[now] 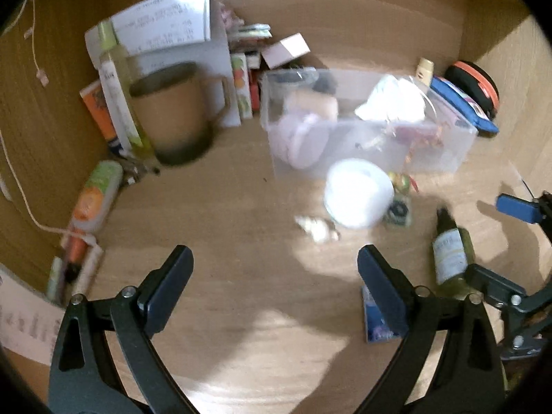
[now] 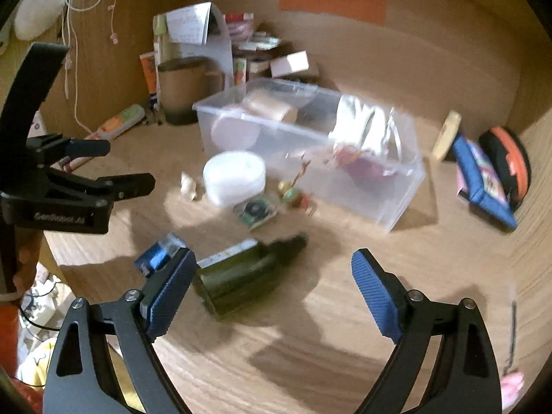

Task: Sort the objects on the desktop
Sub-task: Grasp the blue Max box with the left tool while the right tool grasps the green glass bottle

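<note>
Green bottle (image 2: 241, 269) beside right gripper (image 2: 272, 276)

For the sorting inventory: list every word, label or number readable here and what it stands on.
"GenRobot.AI", faint, on the left gripper body.
Green bottle lying on the desk: label print too blurred to read.
Paper sheet at the back: printed lines too blurred to read.
Tube, packets and boxes: unreadable.
</note>
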The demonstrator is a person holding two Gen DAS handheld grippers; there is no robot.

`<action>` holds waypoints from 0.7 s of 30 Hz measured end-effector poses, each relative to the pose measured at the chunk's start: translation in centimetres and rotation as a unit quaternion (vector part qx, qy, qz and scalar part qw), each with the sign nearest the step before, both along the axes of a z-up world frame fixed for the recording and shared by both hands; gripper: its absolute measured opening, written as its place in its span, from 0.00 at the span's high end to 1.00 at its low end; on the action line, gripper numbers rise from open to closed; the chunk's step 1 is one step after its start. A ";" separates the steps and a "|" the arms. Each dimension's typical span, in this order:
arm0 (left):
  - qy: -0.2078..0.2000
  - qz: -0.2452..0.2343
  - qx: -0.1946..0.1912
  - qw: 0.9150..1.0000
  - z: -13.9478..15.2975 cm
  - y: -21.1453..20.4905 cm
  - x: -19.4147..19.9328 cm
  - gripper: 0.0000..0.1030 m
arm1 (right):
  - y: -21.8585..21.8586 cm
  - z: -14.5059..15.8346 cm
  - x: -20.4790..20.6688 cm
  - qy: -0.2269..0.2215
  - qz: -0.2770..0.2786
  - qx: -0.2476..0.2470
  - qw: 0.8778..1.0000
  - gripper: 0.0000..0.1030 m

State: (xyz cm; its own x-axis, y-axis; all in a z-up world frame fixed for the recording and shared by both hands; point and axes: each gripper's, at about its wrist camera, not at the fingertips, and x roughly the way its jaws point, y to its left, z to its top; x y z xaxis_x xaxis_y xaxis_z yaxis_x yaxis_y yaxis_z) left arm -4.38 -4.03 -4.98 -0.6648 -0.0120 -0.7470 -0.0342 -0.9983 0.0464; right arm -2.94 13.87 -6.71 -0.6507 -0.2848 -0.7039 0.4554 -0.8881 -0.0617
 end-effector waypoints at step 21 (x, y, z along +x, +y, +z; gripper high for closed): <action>-0.027 -0.038 0.005 0.999 -3.2 2.5 2.8 0.06 | 0.2 -2.9 -2.3 -0.057 -0.007 -0.052 0.997 0.19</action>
State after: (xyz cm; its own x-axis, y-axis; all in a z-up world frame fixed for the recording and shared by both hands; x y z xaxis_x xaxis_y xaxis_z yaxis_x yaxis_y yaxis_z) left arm -1.57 -1.55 -8.18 -0.6224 0.0446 -0.7814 -0.1126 -0.9931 0.0330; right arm -5.22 14.02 -9.59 -0.5728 -0.3514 -0.7406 0.4412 -0.8936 0.0827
